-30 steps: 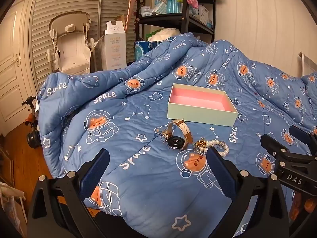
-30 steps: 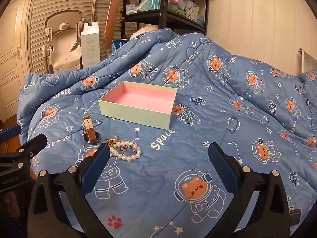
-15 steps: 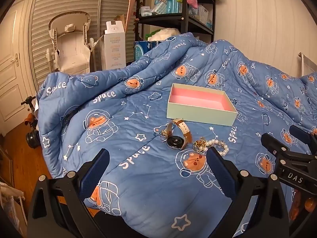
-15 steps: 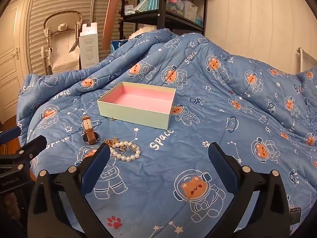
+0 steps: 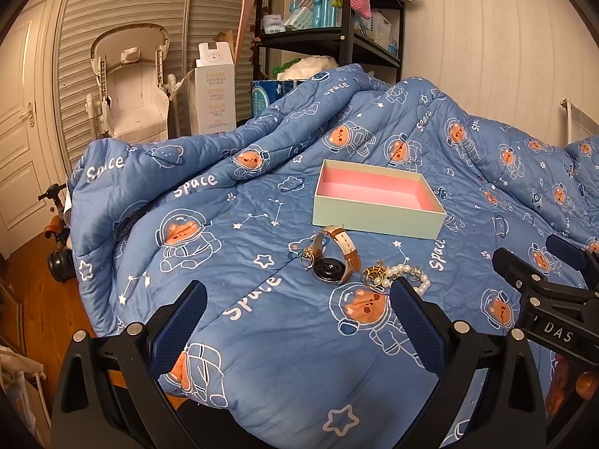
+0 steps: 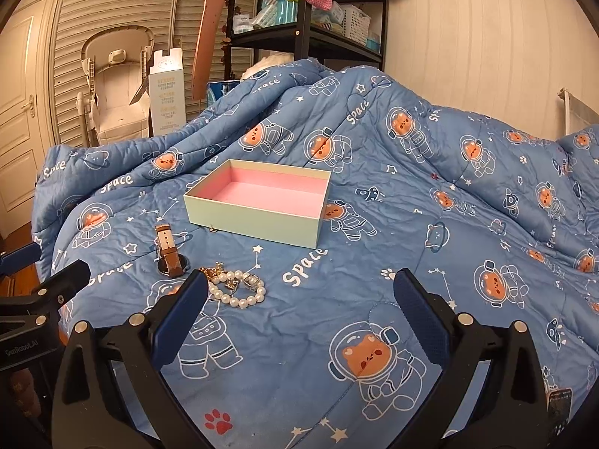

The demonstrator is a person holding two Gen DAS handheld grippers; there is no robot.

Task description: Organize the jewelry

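An open pale green box with a pink inside [image 5: 378,202] [image 6: 258,202] lies empty on the blue space-print quilt [image 5: 262,299]. In front of it lie a brown-strap watch [image 5: 333,258] [image 6: 168,254], a small gold ring or charm [image 5: 307,255], a gold piece [image 5: 376,274] [image 6: 213,273] and a pearl bracelet [image 5: 410,275] [image 6: 239,288]. My left gripper [image 5: 295,321] is open and empty, just short of the jewelry. My right gripper [image 6: 299,310] is open and empty, with the pearls beside its left finger.
The quilt rises in a ridge behind the box. A black shelf unit [image 5: 337,30], a white carton [image 5: 215,89] and a white high chair [image 5: 129,86] stand at the back. The bed's left edge drops to a wooden floor [image 5: 30,273].
Both views have shifted only slightly; the right gripper has edged a little closer to the box. The jewelry and box have not moved.
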